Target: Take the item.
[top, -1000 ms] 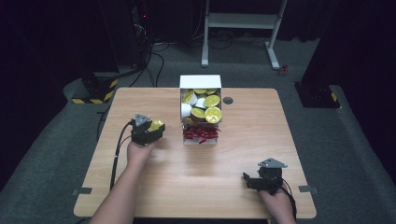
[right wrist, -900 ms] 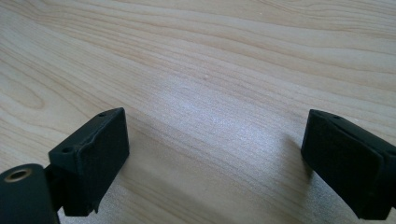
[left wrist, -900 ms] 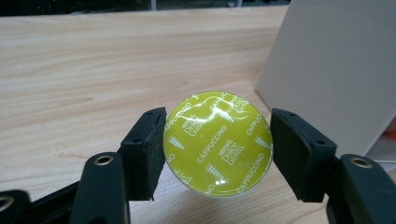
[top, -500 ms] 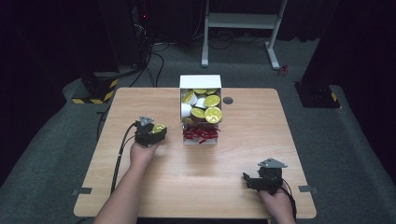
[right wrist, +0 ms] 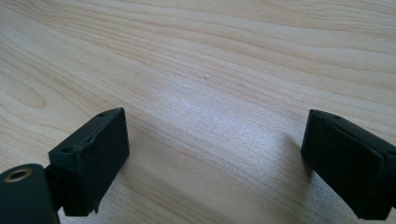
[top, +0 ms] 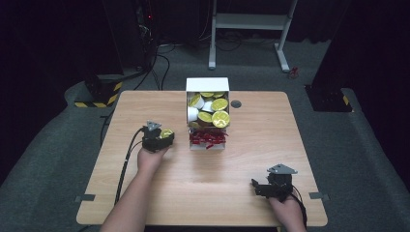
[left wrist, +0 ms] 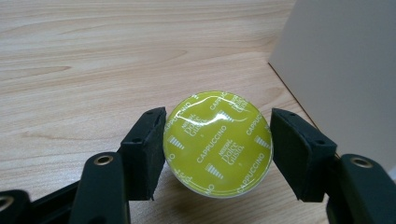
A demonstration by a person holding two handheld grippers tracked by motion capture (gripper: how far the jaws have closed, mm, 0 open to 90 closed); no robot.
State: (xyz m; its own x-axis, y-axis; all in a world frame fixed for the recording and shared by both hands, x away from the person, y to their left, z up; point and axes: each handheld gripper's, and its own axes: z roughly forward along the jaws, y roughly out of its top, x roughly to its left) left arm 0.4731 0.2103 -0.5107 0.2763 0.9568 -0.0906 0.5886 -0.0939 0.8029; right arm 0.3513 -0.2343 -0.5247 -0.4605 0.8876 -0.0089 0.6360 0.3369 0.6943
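The yellow-lidded coffee capsule (left wrist: 217, 143) sits clamped in the left gripper (top: 158, 137), low over the table (top: 145, 106) just left of the white box (top: 208, 85). That box holds about 6 more capsules, so unloading looks barely begun. The right gripper (right wrist: 215, 163), well apart from the box, stands spread and empty.

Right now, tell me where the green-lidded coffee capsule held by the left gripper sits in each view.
High view: the capsule sits left of centre, at the tip of the left gripper, just left of the white box.
Left gripper view: the capsule is at centre, clamped between the jaws.
Right gripper view: wooden table and that gripper's own open jaws.
Shared landmark: the white box, at the right edge of the left gripper view.
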